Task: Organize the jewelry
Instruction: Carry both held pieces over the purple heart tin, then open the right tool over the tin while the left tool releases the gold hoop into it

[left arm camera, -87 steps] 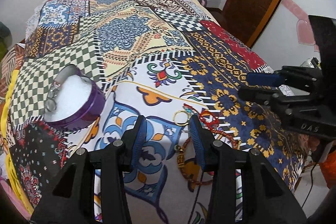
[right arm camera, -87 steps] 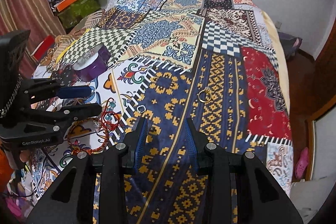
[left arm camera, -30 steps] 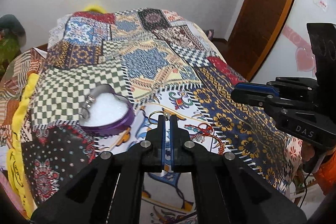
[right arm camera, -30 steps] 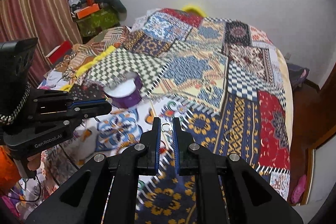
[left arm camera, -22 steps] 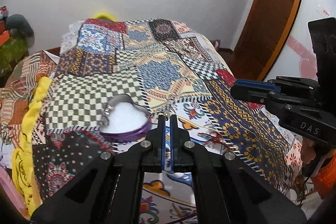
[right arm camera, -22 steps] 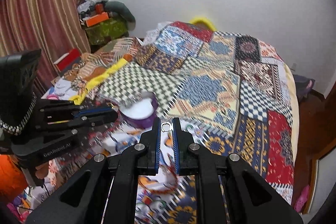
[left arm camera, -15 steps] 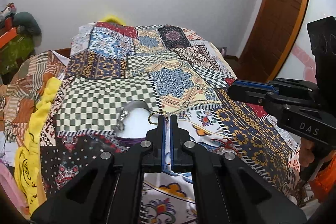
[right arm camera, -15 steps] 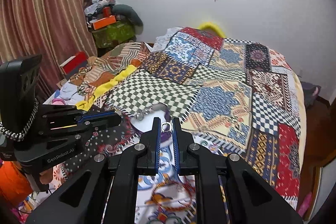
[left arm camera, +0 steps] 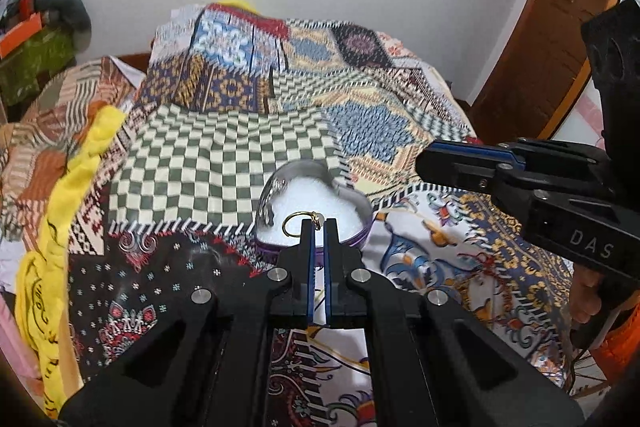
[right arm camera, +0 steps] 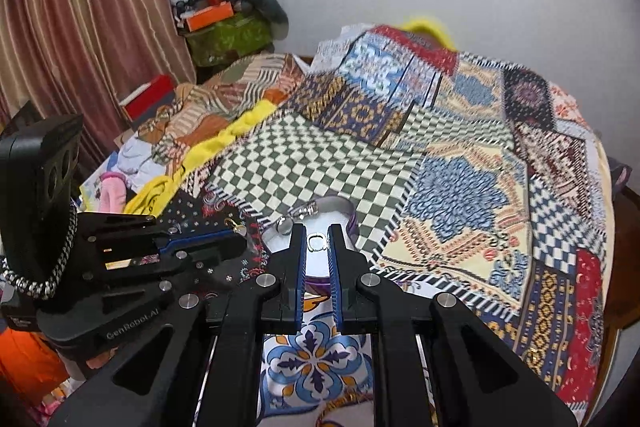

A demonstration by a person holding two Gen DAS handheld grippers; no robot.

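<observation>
While hidden opposite, silver ring point(right arm camera: 317, 242) in right view.

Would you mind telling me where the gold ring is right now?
In the left wrist view, the gold ring is pinched at the tip of the left gripper, in front of the white padding of the heart-shaped purple box.
</observation>
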